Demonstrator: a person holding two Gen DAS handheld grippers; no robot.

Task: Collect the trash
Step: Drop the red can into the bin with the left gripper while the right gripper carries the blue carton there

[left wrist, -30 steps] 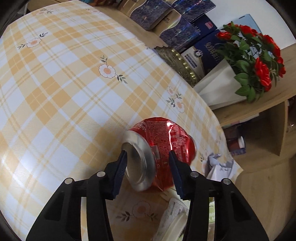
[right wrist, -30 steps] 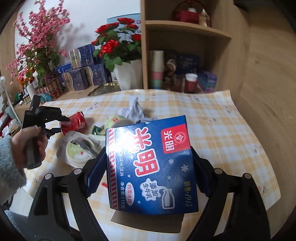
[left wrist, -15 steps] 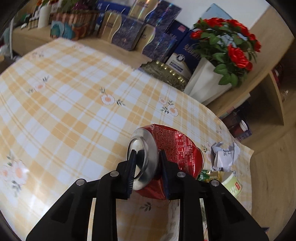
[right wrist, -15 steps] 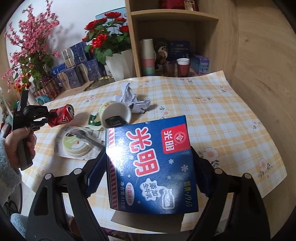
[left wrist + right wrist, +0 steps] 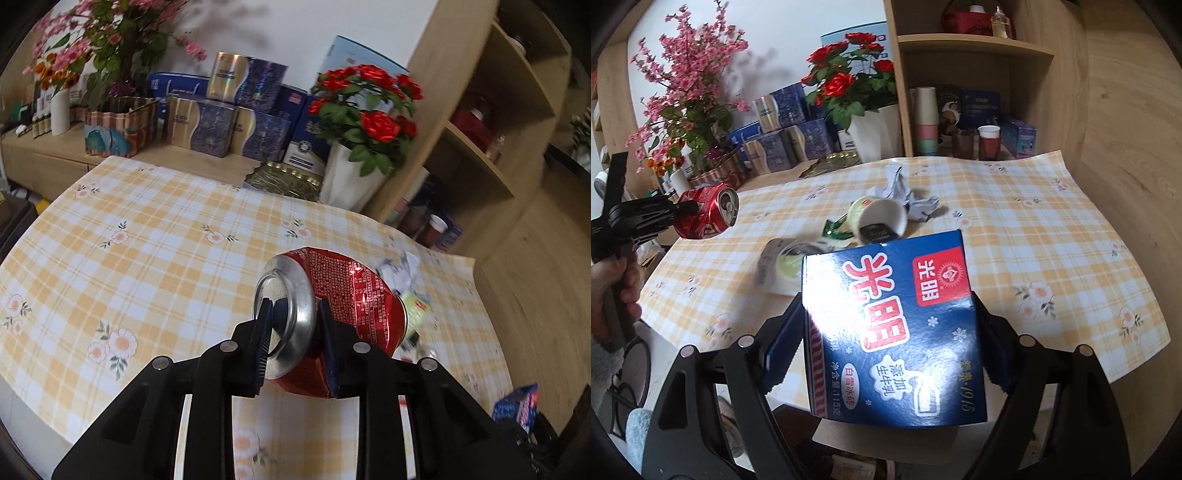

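The left tongs [image 5: 293, 341] are clenched on a crushed red can [image 5: 332, 314]. One pad sits inside the silver end of the can and the other pad presses on the dented red wall, so the can is pinched at its rim. The jaws have just been closing, with the can between them. In the right wrist view the can [image 5: 707, 216] is in the air above the left edge of the counter [image 5: 1034, 236], held sideways, and a hand [image 5: 617, 284] with a fluffy pale sleeve grips the black handle of the tool.

The right tongs [image 5: 886, 350] are grasping a blue carton [image 5: 897, 332] with big red characters on its face. The two pads press on its left and right sides, and the jaws stand wide because the carton is wide. The carton is held in front of the near edge of the counter, not resting on it.

On the counter, which has a yellow checked cloth with small flowers, more trash lies near the middle: a paper cup [image 5: 879, 221] on its side, a crumpled grey-white paper [image 5: 905, 192] just behind it, a round lid [image 5: 786, 262] in blurred plastic wrap, and a small green wrapper [image 5: 834, 230] beside the cup.

Behind the counter stand a white vase with red roses [image 5: 871, 122], pink blossoms [image 5: 690, 74], blue gift boxes [image 5: 221, 125], and a wooden shelf [image 5: 971, 48].
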